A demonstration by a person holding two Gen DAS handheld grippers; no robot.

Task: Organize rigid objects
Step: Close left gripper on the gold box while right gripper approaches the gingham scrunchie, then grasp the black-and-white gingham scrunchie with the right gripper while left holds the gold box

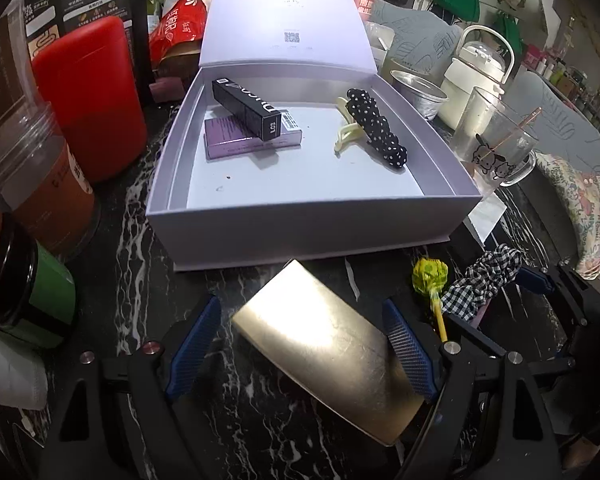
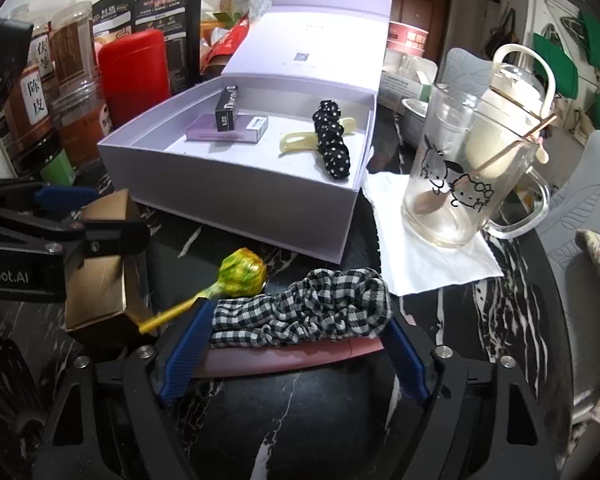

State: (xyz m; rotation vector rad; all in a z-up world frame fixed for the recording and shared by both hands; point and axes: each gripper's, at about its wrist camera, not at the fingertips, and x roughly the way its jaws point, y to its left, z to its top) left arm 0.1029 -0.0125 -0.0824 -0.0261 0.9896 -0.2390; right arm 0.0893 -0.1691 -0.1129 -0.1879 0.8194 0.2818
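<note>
A gold box [image 1: 324,344] lies slantwise between the blue pads of my left gripper [image 1: 302,303], which is shut on it; from the right wrist the same gripper [image 2: 80,216] straddles the gold box [image 2: 96,288]. My right gripper [image 2: 300,314] is shut on a pink case [image 2: 280,354] with a black-and-white checked scrunchie [image 2: 300,308] draped over it. A green-wrapped lollipop [image 2: 242,272] lies between the two grippers. Behind them the open lilac gift box [image 1: 308,216] holds a black carton [image 1: 246,106], a purple carton [image 1: 244,144] and a polka-dot hair clip [image 1: 380,128].
A red canister [image 1: 92,96], brown jars [image 1: 40,184] and a green jar [image 1: 40,292] crowd the left side. A glass mug with a spoon [image 2: 460,184] stands on a white napkin [image 2: 420,268] to the right. A white kettle [image 1: 476,76] and a metal cup [image 1: 418,88] stand behind.
</note>
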